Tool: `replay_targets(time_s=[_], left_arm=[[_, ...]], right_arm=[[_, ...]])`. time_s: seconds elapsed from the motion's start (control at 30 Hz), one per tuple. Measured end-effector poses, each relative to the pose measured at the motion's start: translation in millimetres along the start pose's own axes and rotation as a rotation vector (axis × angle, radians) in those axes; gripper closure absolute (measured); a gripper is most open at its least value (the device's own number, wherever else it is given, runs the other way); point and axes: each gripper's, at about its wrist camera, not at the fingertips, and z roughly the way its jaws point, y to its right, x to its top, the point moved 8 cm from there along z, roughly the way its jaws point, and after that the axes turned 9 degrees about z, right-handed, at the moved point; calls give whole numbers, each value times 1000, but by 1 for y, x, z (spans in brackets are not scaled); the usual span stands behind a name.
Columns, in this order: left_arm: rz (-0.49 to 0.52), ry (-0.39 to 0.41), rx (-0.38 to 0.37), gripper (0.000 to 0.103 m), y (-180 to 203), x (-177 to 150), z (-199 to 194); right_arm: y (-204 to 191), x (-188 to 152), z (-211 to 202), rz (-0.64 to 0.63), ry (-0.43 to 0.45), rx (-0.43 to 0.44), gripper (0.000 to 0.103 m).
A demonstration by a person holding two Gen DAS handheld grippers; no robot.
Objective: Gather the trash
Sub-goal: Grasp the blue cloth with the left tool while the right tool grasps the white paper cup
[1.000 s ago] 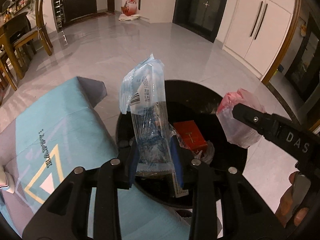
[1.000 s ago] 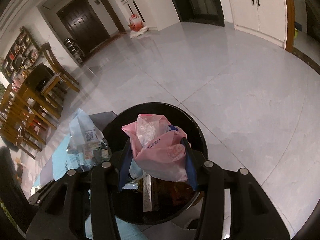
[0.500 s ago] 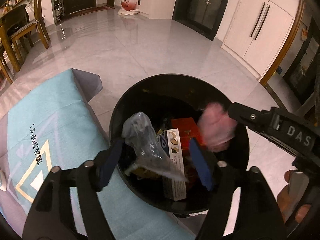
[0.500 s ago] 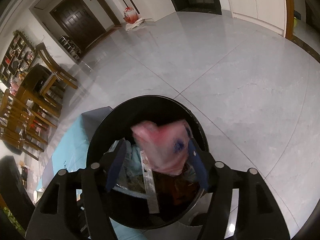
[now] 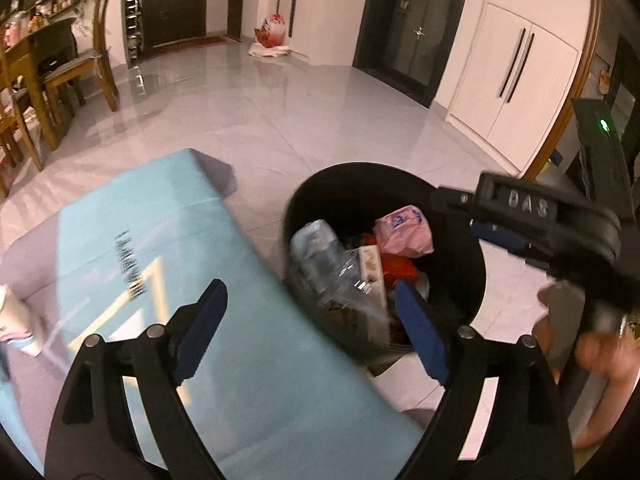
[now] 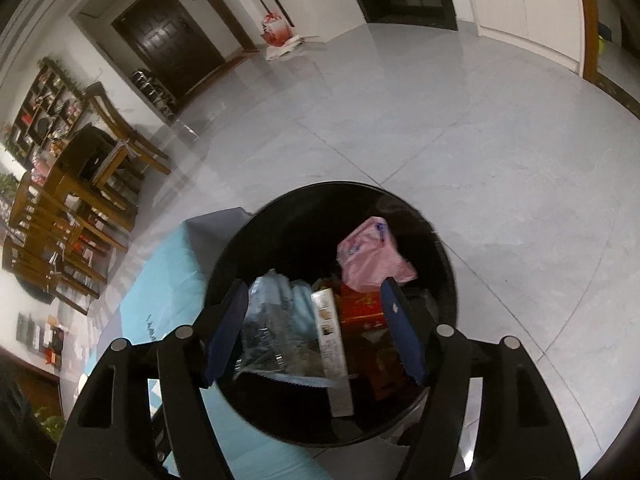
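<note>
A black round trash bin stands on the floor beside a teal-covered table. Inside it lie a pink plastic bag, a clear blue-printed wrapper, a slim white box and a red box. My left gripper is open and empty, over the table edge next to the bin. My right gripper is open and empty above the bin; it also shows at the right of the left wrist view.
The teal tablecloth has a printed logo, and a paper cup stands at its left edge. Wooden chairs and a table stand at the far left. A red bag sits by the far wall. Grey tile floor surrounds the bin.
Both grippers opened and let go: the clear wrapper and the pink bag dropped into the bin. The left gripper then swung left, toward the table.
</note>
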Motion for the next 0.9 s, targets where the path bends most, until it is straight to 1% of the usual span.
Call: replay_targets(time_s=[0.07, 0.1, 0.13, 0.2, 0.3, 0.4, 0.53, 0.57, 0.6, 0.67, 0.73, 0.8, 0.83, 0.9], left_arm=[[-16, 13, 17, 17, -14, -14, -17], [-21, 16, 25, 17, -20, -19, -23], [-30, 23, 48, 17, -31, -28, -34], [-48, 28, 84, 17, -50, -43, -49], [-85, 32, 144, 17, -81, -65, -71], [-147, 24, 225, 17, -129, -100, -98], [-224, -29, 328, 17, -193, -139, -129], [-251, -43, 353, 17, -211, -149, -137], [-299, -57, 379, 17, -234, -158, -148], [-379, -64, 386, 17, -265, -170, -164], [-451, -49, 414, 17, -293, -181, -179], [-484, -32, 429, 17, -309, -189, -185], [-508, -29, 422, 17, -317, -194, -184], [-543, -35, 370, 17, -327, -199, -174]], right_arm=[[-11, -6, -5, -22, -2, 26, 35], [-17, -10, -6, -37, -4, 42, 33], [-25, -16, -9, -65, -6, 58, 31], [-38, -26, -13, -109, -1, 71, 29], [-64, -42, -15, -186, 1, 107, 29], [-98, -61, -14, -263, -1, 154, 28], [-148, -97, -12, -409, -24, 228, 26], [-159, -108, -11, -447, -34, 245, 26], [-168, -116, -11, -477, -44, 257, 25], [-192, -143, -5, -574, -73, 280, 25], [-210, -167, 0, -658, -95, 287, 25], [-222, -186, 7, -717, -113, 285, 25], [-230, -198, 12, -754, -127, 285, 25], [-242, -215, 19, -808, -141, 286, 25]])
